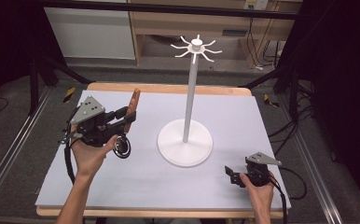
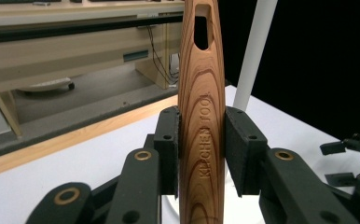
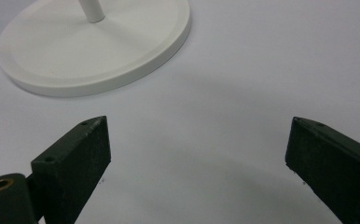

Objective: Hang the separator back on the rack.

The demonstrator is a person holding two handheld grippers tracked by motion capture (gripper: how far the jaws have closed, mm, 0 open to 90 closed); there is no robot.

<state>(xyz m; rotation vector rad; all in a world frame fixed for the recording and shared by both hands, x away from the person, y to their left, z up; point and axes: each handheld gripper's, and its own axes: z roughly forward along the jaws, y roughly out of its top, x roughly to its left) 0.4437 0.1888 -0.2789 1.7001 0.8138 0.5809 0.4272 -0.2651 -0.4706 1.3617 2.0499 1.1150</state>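
My main worry is the hang itself. The long wooden kitchen tool with a slot near its tip (image 2: 201, 116) has to catch one of the thin curved hooks on the tall white stand with a round base (image 1: 186, 140), and those hooks sit high above the surface (image 1: 122, 186). If I come in crooked, the slot may miss the hook or the tool may knock the slim pole and rock the stand. A second risk is slip: the wood is smooth and tapered, and I grip it partway down, so a bump at the tip could lever it round between the pads.

The left gripper (image 2: 201, 154) has its jaws pinched on the tool's flat sides, with the slotted end standing clear above them and the lower end running down out of frame. In the high view the tool (image 1: 132, 106) is lifted off the surface at the left, tilted, well apart from the stand's top. The right gripper (image 3: 197, 154) rests low near the stand's base with its jaws spread and nothing between them.
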